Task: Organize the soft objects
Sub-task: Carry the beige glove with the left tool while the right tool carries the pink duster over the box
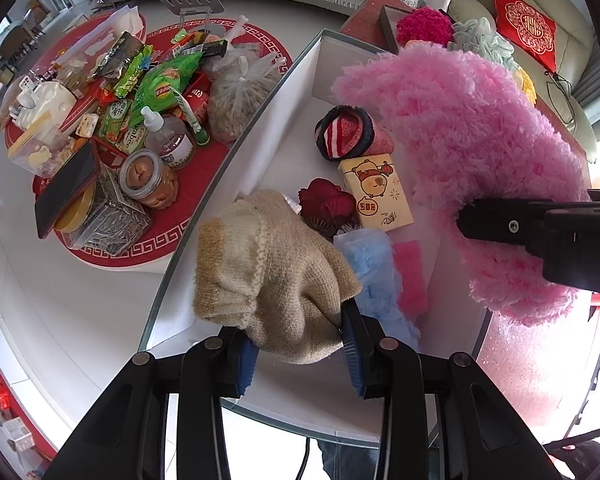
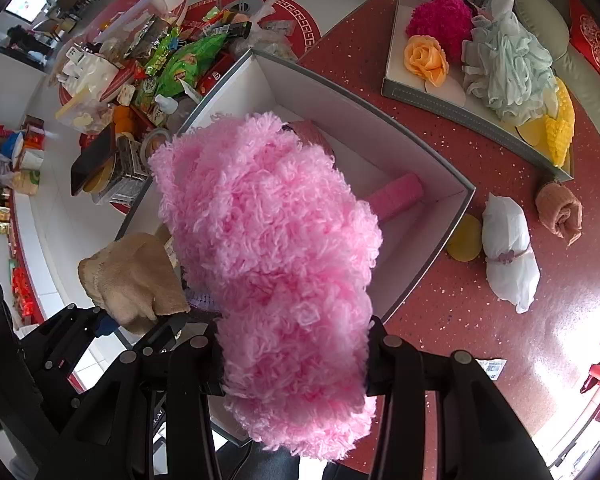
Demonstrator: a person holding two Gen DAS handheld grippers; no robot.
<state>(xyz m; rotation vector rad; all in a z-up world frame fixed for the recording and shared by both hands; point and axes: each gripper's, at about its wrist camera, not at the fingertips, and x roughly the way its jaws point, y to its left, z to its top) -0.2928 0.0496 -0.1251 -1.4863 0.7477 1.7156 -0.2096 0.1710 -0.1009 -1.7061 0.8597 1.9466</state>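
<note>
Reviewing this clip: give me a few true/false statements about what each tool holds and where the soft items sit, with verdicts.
1. The left tool is shut on a beige knit glove. True.
2. The right tool holds an orange fabric rose. False: it is shut on a fluffy pink piece; the orange rose lies in the shallow tray.
3. Both held items hang over the white box. True.
4. The white box is empty. False: a yellow cartoon pack and other small items lie in it.
5. The white tied bundle lies inside the box. False: it lies on the red tabletop.
</note>
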